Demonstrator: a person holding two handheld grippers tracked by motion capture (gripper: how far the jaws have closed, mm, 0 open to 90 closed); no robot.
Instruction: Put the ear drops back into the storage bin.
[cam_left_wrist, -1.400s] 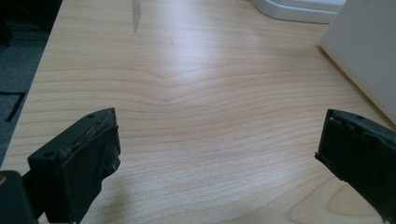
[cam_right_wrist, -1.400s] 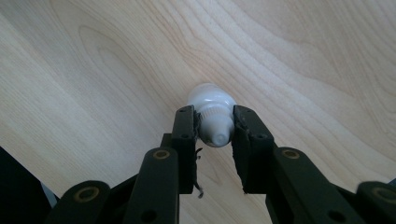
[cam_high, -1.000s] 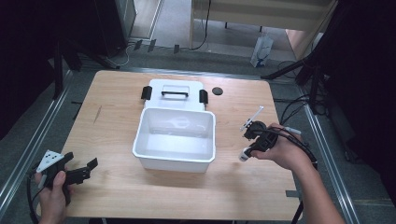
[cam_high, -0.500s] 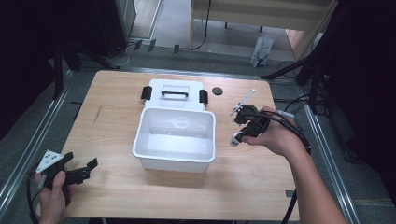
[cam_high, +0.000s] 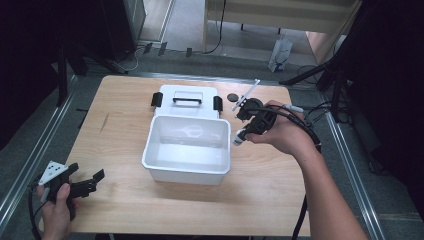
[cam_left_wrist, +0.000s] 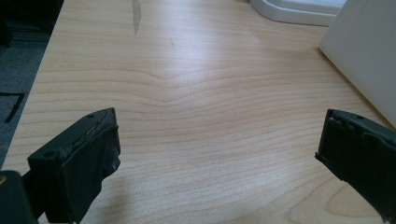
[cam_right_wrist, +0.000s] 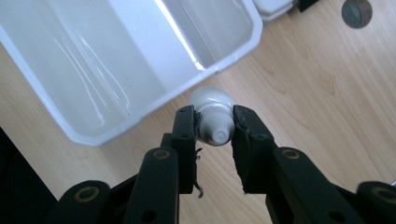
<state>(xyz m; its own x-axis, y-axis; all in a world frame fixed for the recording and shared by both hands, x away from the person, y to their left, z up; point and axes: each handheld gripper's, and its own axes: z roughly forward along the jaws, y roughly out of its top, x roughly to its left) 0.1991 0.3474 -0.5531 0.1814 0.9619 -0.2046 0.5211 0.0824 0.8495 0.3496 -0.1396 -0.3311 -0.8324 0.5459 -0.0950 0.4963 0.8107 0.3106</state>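
Observation:
A white open bin (cam_high: 187, 148) stands in the middle of the wooden table; its rim (cam_right_wrist: 212, 70) also shows in the right gripper view. My right gripper (cam_high: 243, 134) hovers just right of the bin's right wall, shut on a small white bottle (cam_right_wrist: 213, 115) whose cap end points at the camera. The same white bottle (cam_high: 239, 137) hangs above the table in the high view. My left gripper (cam_high: 89, 184) rests at the table's near left corner, open, with bare wood between its jaws (cam_left_wrist: 219, 154).
The bin's white lid (cam_high: 187, 98) with black handle and clips lies flat behind the bin. A small dark round disc (cam_high: 232, 96) sits right of the lid, the disc (cam_right_wrist: 357, 13) also at the top right of the right gripper view. Cables trail off the right edge.
My right gripper has lifted the white bottle and carried it left and away, up to the bin's right side. The left gripper has stayed put.

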